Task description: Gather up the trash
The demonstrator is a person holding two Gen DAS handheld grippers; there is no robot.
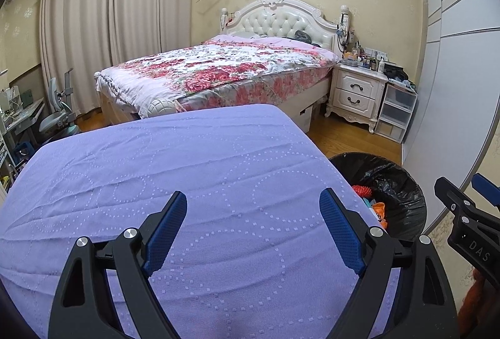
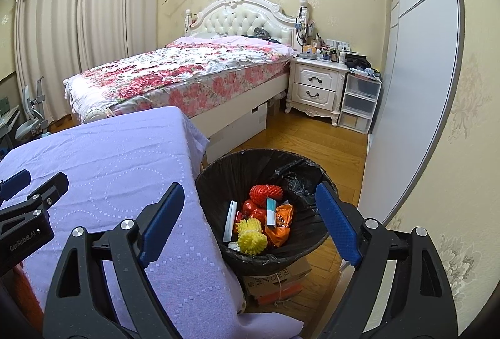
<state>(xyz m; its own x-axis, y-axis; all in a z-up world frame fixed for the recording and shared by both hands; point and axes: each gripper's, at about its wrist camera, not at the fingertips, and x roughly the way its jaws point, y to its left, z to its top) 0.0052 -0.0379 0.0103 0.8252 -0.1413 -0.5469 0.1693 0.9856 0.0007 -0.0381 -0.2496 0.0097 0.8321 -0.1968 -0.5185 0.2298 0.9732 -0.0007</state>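
Where the left wrist camera looks out, the left gripper (image 1: pixel 253 207) hangs over the lavender cloth of the desk (image 1: pixel 187 157), its blue pads spread wide with nothing between them and only bare cloth below. The cloth shows no trash on it in this view. Off the desk's right edge stands the trash bin (image 1: pixel 403 185), lined with a black bag, and a little red and orange trash (image 1: pixel 373 204) shows just inside its near rim. The right gripper's (image 1: pixel 462 201) black finger comes in at the right border of this view, beside the bin. Beyond the desk's far edge is a bed (image 1: pixel 218 67) with a floral cover, and a white nightstand (image 1: pixel 356 88) stands beside its head.

From the right wrist camera, the right gripper (image 2: pixel 250 207) is likewise wide open and holds nothing. Its left finger lies over the desk's right edge, its right finger over the bin's right rim (image 2: pixel 325 179), so the bin's mouth lies between them. In the bin rest red spiky balls (image 2: pixel 267 193), a yellow spiky piece (image 2: pixel 251 237), an orange wrapper (image 2: pixel 281 223) and a white strip (image 2: pixel 231 221). The bin touches the hanging cloth at the desk's right side and stands on flat cardboard boxes (image 2: pixel 275 279) on the wooden floor (image 2: pixel 312 135). The left gripper (image 2: pixel 31 182) shows at the left border, over the cloth.
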